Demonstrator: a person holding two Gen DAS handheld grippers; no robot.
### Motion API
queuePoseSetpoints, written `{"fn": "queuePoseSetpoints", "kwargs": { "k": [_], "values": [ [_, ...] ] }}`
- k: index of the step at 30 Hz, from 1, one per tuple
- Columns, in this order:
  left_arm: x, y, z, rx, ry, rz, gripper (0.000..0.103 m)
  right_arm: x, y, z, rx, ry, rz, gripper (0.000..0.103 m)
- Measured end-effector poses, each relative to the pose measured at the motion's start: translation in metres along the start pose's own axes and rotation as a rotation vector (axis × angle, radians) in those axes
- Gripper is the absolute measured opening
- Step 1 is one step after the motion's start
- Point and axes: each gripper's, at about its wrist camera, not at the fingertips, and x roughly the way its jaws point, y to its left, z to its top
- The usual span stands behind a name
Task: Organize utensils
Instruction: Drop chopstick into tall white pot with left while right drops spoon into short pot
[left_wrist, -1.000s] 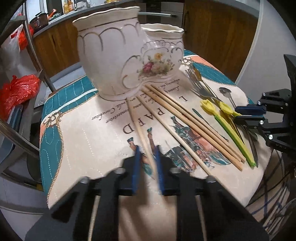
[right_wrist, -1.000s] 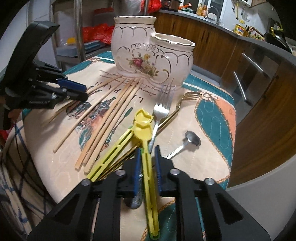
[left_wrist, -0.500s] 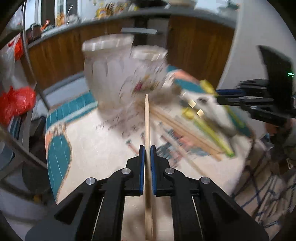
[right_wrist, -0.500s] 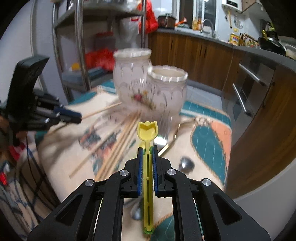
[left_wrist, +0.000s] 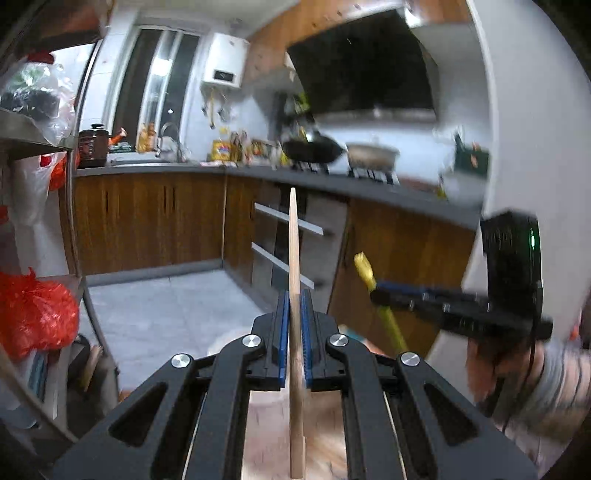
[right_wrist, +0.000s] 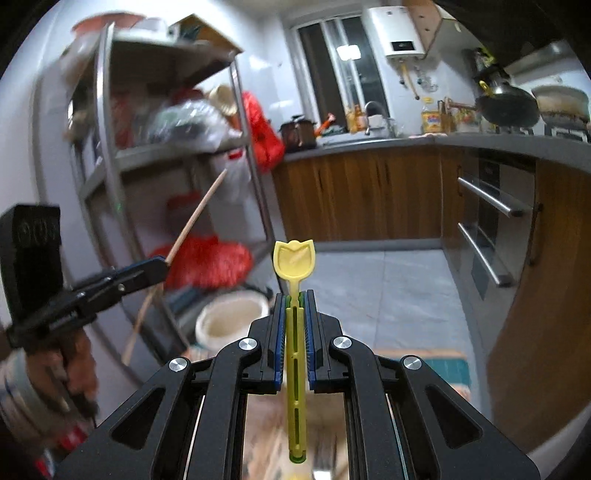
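Observation:
My left gripper (left_wrist: 294, 299) is shut on a wooden chopstick (left_wrist: 294, 240) that points up and away, raised high above the table. It also shows in the right wrist view (right_wrist: 155, 267) with the chopstick (right_wrist: 195, 218) slanting up. My right gripper (right_wrist: 294, 299) is shut on a yellow tulip-shaped spoon (right_wrist: 294, 260), held upright. In the left wrist view the right gripper (left_wrist: 380, 291) holds that spoon (left_wrist: 365, 271) at the right. The rim of a cream ceramic holder (right_wrist: 231, 317) shows low in the right wrist view. The other utensils are out of view.
A metal shelf rack (right_wrist: 110, 155) with red bags (right_wrist: 210, 262) stands at the left. Wooden kitchen cabinets (left_wrist: 147, 221) and a counter with pots (left_wrist: 314, 147) lie ahead. The patterned tablecloth (right_wrist: 424, 358) shows just below the right gripper.
Both grippers have lifted their utensils off the table and tilted up, so the views now face the kitchen instead of the table and holder.

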Motion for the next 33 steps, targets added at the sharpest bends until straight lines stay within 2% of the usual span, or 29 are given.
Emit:
{"fn": "queuePoseSetpoints", "kwargs": {
  "k": [3, 6, 10, 13, 16, 25, 33],
  "values": [
    [0.026, 0.016, 0.011, -0.059, -0.038, 0.012, 0.006, 0.022, -0.011, 0.010, 0.081, -0.028, 0.014, 0.010],
    [0.054, 0.025, 0.012, -0.090, -0.042, 0.045, 0.006, 0.046, -0.024, 0.009, 0.167, -0.032, 0.018, 0.010],
    [0.070, 0.028, 0.004, -0.100, -0.062, 0.088, 0.006, 0.066, -0.036, 0.000, 0.216, -0.057, -0.030, 0.010],
    [0.074, 0.030, -0.009, -0.091, -0.069, 0.126, 0.006, 0.074, -0.038, -0.007, 0.202, -0.064, -0.078, 0.010],
    [0.076, 0.035, -0.021, -0.085, -0.043, 0.139, 0.006, 0.079, -0.036, -0.016, 0.164, -0.056, -0.107, 0.010],
    [0.064, 0.025, -0.047, -0.033, 0.056, 0.155, 0.006, 0.072, -0.024, -0.033, 0.088, 0.015, -0.102, 0.010],
    [0.066, 0.023, -0.052, -0.022, 0.107, 0.186, 0.008, 0.072, -0.022, -0.040, 0.079, 0.072, -0.105, 0.012]
  ]
}}
